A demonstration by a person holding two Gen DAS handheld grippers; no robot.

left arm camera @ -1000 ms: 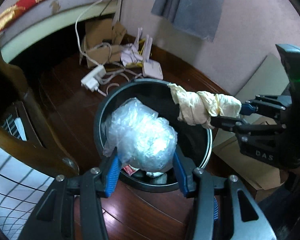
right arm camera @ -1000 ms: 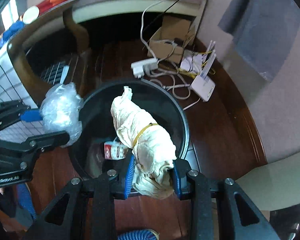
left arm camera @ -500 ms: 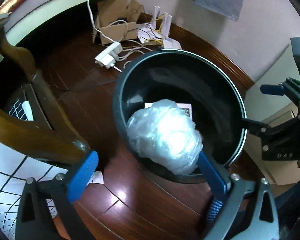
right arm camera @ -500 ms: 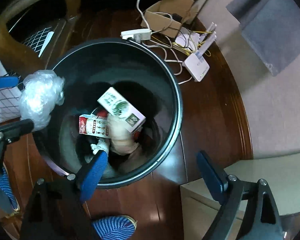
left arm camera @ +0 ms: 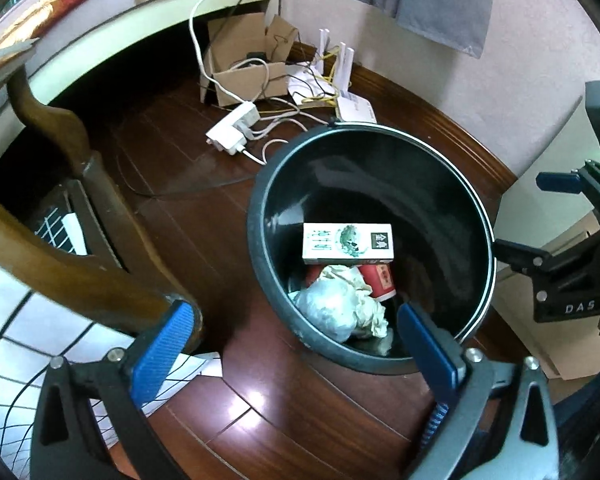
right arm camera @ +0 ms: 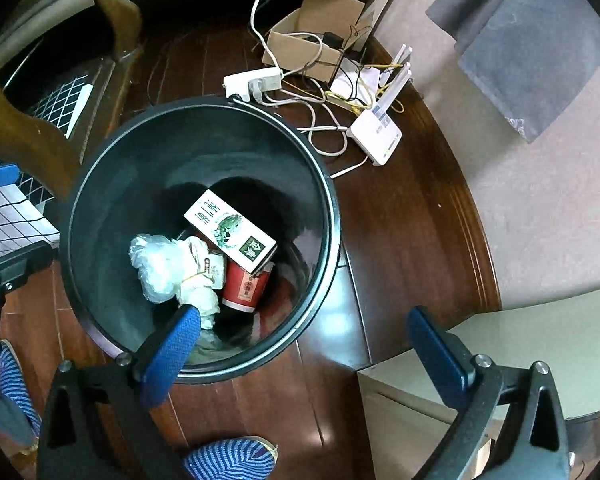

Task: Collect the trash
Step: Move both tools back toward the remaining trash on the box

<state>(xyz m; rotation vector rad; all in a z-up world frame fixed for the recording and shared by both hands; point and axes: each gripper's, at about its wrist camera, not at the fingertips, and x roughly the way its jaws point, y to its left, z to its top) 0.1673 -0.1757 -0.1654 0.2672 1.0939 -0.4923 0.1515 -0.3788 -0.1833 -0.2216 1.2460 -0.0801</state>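
Dark wooden flooring (left arm camera: pixel 204 216) runs under both tools, meeting a pinkish wall (right arm camera: pixel 540 208) beyond them. Ahead of both pairs of tongs stands a black round bin (left arm camera: pixel 260 248), upright, its rim directly beyond the blue fingertips. Beyond the bin, against the wall, lie an open cardboard box (left arm camera: pixel 244 76), a white router (right arm camera: pixel 375 136) with raised antennas, and a white power strip (left arm camera: pixel 234 127) among tangled cables.

Left tongs (left arm camera: pixel 296 336): jaws spread wide, nothing between them. Right tongs (right arm camera: pixel 306 344): jaws likewise spread wide and empty, the left finger overlapping the bin's near rim in its own camera view.

Contents of the bin, all at the bottom: a white and green carton (left arm camera: pixel 347 242) lying flat on top; a crumpled clear plastic bag (right arm camera: pixel 156 266) nearest the left tongs; a cream cloth bundle (right arm camera: pixel 198 288) bound with a rubber band, touching the bag; a red paper cup (right arm camera: pixel 244 288) partly beneath the carton.
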